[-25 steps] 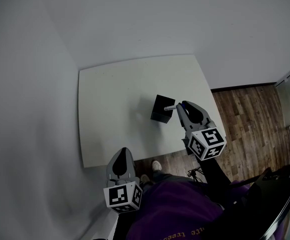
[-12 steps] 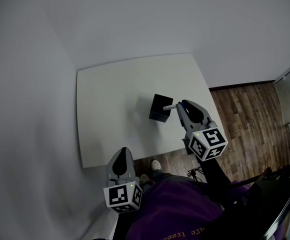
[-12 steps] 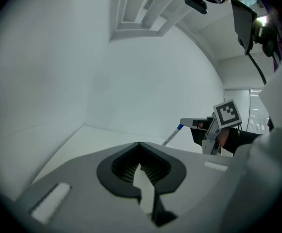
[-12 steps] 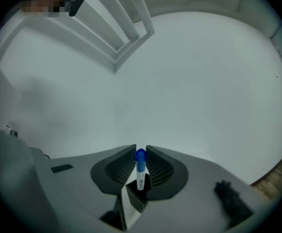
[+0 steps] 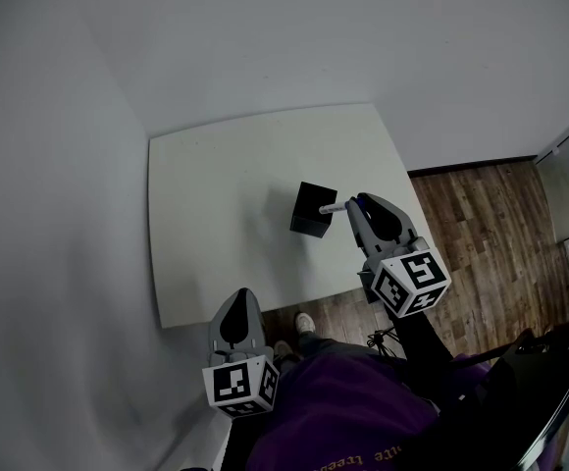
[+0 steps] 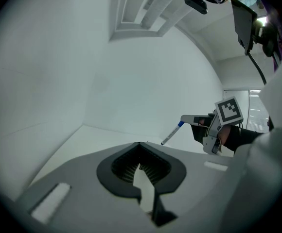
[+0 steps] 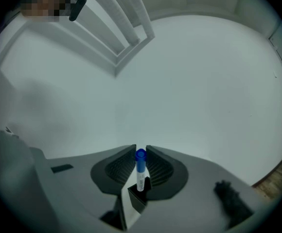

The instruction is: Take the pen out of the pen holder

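1. The pen (image 7: 140, 170) is clamped in my right gripper (image 7: 140, 152), jaws tight on its barrel, and it sits a touch higher than half a second ago.
2. It slants just beside the pen holder (image 5: 312, 210) on the desk (image 5: 216, 194). I judge it out, or nearly so.
3. My left gripper (image 6: 140, 148) hangs near my body, jaws together and empty.

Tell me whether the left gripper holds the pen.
No: the left gripper is shut on nothing; the right gripper clamps the pen.

Office rm: white desk (image 5: 216, 184), wood floor (image 5: 481, 234)
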Demonstrator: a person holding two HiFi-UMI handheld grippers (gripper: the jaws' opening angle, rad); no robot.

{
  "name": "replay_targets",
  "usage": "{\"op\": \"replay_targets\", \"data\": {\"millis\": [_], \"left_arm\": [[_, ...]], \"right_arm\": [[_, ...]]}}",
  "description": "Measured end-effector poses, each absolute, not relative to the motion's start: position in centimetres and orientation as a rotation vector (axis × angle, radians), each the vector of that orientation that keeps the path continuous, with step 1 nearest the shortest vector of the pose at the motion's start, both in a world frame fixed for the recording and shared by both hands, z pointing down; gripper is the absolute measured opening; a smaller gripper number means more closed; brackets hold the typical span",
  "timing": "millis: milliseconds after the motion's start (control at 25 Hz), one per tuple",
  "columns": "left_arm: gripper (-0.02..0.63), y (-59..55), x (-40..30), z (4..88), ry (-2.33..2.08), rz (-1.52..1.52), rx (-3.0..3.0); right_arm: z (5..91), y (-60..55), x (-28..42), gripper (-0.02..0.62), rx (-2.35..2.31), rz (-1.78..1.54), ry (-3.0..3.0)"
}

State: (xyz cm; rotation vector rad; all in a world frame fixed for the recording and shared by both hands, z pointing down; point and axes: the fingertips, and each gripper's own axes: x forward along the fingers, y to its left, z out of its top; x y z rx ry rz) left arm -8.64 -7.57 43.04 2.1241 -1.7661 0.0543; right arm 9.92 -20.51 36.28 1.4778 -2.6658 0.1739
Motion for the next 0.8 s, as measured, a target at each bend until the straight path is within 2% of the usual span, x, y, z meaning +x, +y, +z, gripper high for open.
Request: {"op": "replay_targets", "data": {"millis": [800], "left_arm": [[0.006,-6.8,-8.0,42.7,-1.750,0.059,2.146]], "right_arm": [[34.8,-19.2,10.5,0.071,1.506,0.179,-2.703]]}}
